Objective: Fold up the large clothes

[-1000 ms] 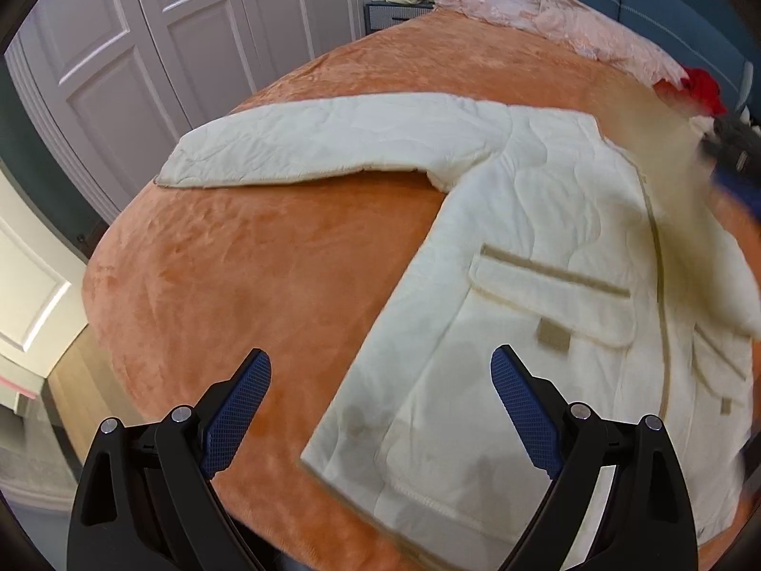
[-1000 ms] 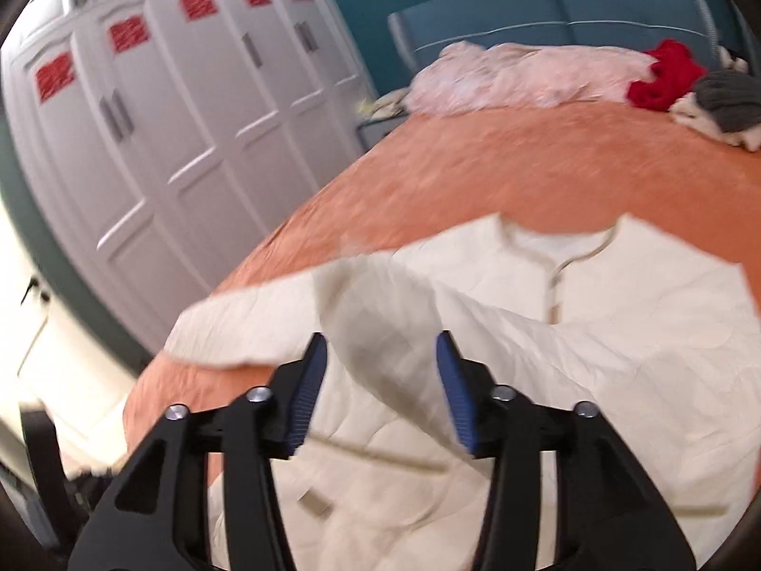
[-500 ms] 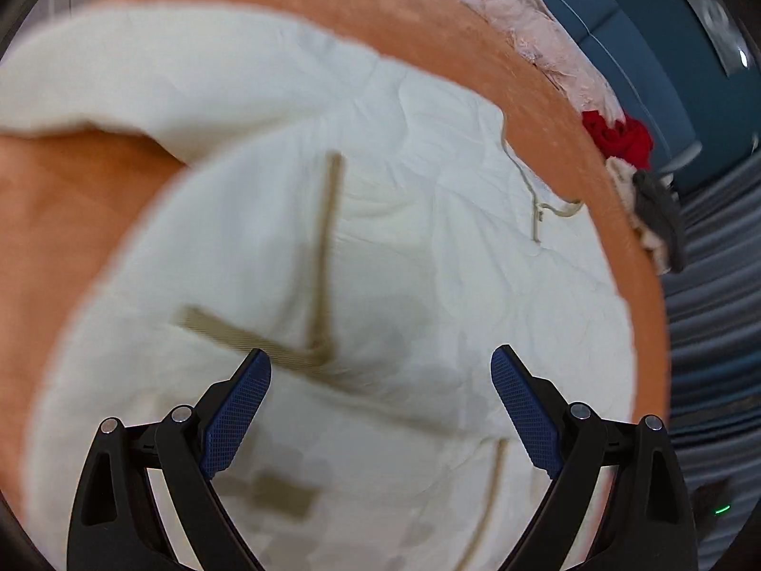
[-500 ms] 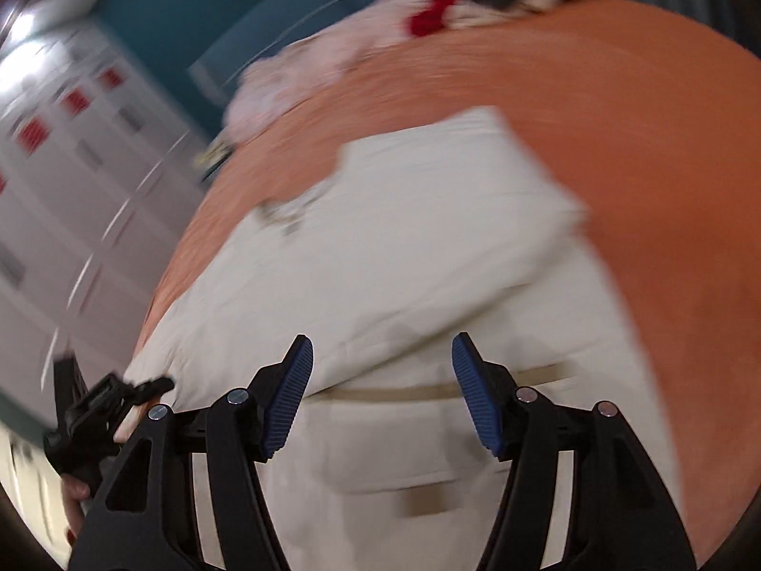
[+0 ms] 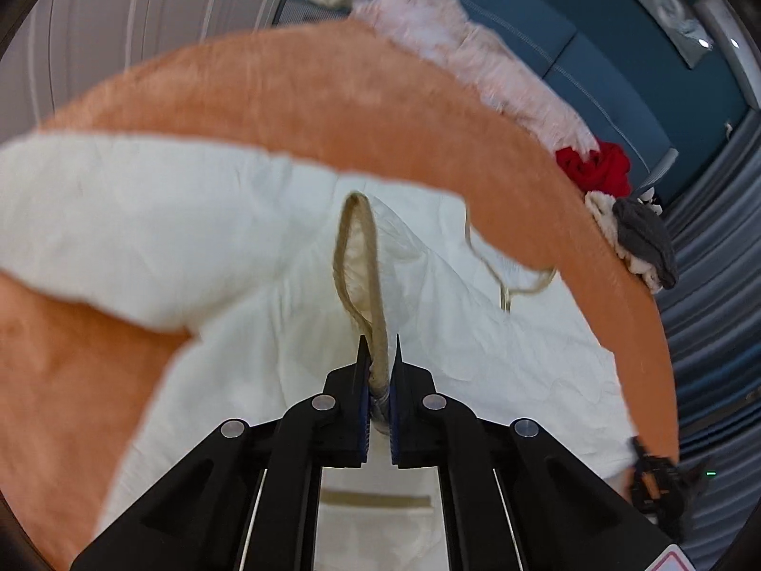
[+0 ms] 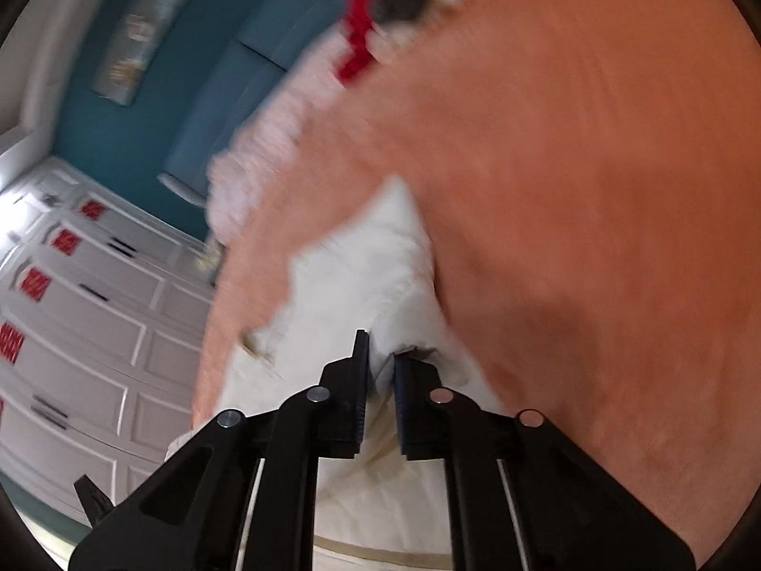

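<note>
Both claws, spread wide half a second ago, have now closed on the one cream jacket lying on the orange blanket. The left claw has its jaws nearly together, pinching the tan-trimmed edge of the jacket, which rises in a narrow loop straight ahead of the tips. The right claw has its jaws similarly close, gripping a bunched fold of the jacket's cream cloth that stretches forward and slightly left of the tips.

Counted: one jacket, one blanket, two claws, one pink garment, one red garment, one grey garment.

From the left wrist, the jacket's sleeve spreads far to the left of the claw, and a tan pocket strip shows beneath the fingers. Ahead and to the right lie the pink garment, the red garment and the grey garment against a blue headboard. The other claw's black body peeks in at lower right.

From the right wrist, blurred, a white wardrobe with red labels stands to the left, and bare blanket fills the right side.
</note>
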{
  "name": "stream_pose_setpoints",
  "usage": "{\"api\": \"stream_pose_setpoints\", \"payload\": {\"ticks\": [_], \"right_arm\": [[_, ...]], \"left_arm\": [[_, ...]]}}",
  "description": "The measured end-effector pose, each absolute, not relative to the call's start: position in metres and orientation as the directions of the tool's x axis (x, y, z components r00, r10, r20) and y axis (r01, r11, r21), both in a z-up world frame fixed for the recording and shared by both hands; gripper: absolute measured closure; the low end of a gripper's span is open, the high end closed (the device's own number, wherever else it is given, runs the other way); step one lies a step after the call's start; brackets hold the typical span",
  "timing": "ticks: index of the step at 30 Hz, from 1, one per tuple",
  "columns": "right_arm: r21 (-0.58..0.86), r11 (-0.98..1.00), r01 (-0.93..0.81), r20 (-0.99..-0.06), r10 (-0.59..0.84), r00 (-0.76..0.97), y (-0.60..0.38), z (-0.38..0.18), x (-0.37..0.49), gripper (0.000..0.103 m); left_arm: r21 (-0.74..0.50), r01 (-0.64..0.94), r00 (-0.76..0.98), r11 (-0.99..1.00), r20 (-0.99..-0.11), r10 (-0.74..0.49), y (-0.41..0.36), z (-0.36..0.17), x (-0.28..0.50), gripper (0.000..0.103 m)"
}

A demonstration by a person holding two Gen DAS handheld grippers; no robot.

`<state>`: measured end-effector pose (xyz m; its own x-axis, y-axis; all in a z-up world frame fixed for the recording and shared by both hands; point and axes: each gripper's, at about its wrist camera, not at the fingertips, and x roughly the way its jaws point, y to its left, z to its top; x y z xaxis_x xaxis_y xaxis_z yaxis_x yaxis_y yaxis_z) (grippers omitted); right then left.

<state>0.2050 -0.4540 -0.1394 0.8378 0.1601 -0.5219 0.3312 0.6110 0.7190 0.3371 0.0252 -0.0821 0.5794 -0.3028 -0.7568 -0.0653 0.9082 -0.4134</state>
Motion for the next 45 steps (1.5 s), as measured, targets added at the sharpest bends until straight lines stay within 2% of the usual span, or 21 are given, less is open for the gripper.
{"api": "stream_pose_setpoints", "payload": {"ticks": [2,6,11,15,18,19,22,26,30,33,36,38,40,45], "right_arm": [[0.647,0.687,0.331,-0.548,0.117,0.828,-0.446,-0.133,0.201,0.096],[0.483,0.765,0.426,-0.707,0.054,0.705,-0.434,-0.171,0.214,0.096],[0.356,0.831,0.427,-0.753,-0.016,0.658,-0.417,-0.182,0.222,0.095],[0.324,0.843,0.428,-0.752,-0.045,0.658,-0.412,-0.183,0.221,0.092],[0.295,0.837,0.46,-0.754,-0.092,0.65,-0.407,-0.167,0.208,0.083],[0.276,0.838,0.47,-0.752,-0.117,0.649,-0.406,-0.161,0.203,0.077],[0.239,0.864,0.443,-0.703,-0.161,0.693,-0.379,-0.127,0.184,0.076],[0.158,0.953,0.26,-0.68,-0.086,0.728,-0.312,-0.105,0.206,0.076],[0.095,0.989,0.112,-0.705,-0.012,0.709,-0.249,-0.124,0.238,0.077],[0.108,0.989,0.101,-0.756,0.016,0.654,-0.23,-0.154,0.252,0.076],[0.103,0.988,0.112,-0.766,0.007,0.643,-0.229,-0.174,0.249,0.077],[0.122,0.986,0.111,-0.767,0.022,0.641,-0.231,-0.177,0.249,0.077],[0.134,0.985,0.11,-0.765,0.033,0.644,-0.233,-0.18,0.25,0.077],[0.136,0.984,0.111,-0.756,0.031,0.654,-0.234,-0.183,0.245,0.077]], "left_arm": [[-0.358,-0.049,0.572,0.932,-0.775,-0.268,0.024,-0.092,0.337,0.1],[-0.275,-0.076,0.48,0.959,-0.853,-0.206,0.018,-0.151,0.33,0.099],[-0.187,-0.046,0.545,0.981,-0.828,-0.132,0.008,-0.176,0.316,0.097],[-0.101,-0.033,0.593,0.994,-0.803,-0.061,-0.004,-0.179,0.31,0.092],[-0.107,-0.036,0.6,0.994,-0.798,-0.064,-0.002,-0.173,0.309,0.088],[-0.112,-0.037,0.598,0.993,-0.799,-0.067,0.001,-0.168,0.306,0.082],[-0.131,-0.053,0.615,0.99,-0.785,-0.071,0.009,-0.145,0.291,0.062],[-0.206,-0.068,0.671,0.976,-0.734,-0.108,0.014,-0.11,0.281,0.059],[-0.208,-0.013,0.656,0.978,-0.74,-0.149,-0.017,-0.111,0.295,0.059],[-0.188,0.011,0.603,0.982,-0.783,-0.156,-0.038,-0.141,0.308,0.059],[-0.179,0.009,0.576,0.984,-0.804,-0.151,-0.041,-0.169,0.305,0.059],[-0.173,0.031,0.615,0.984,-0.773,-0.155,-0.043,-0.176,0.299,0.055],[-0.183,0.054,0.62,0.982,-0.765,-0.176,-0.045,-0.178,0.298,0.045],[-0.12,0.069,0.632,0.99,-0.763,-0.136,-0.055,-0.184,0.295,0.041]]}}
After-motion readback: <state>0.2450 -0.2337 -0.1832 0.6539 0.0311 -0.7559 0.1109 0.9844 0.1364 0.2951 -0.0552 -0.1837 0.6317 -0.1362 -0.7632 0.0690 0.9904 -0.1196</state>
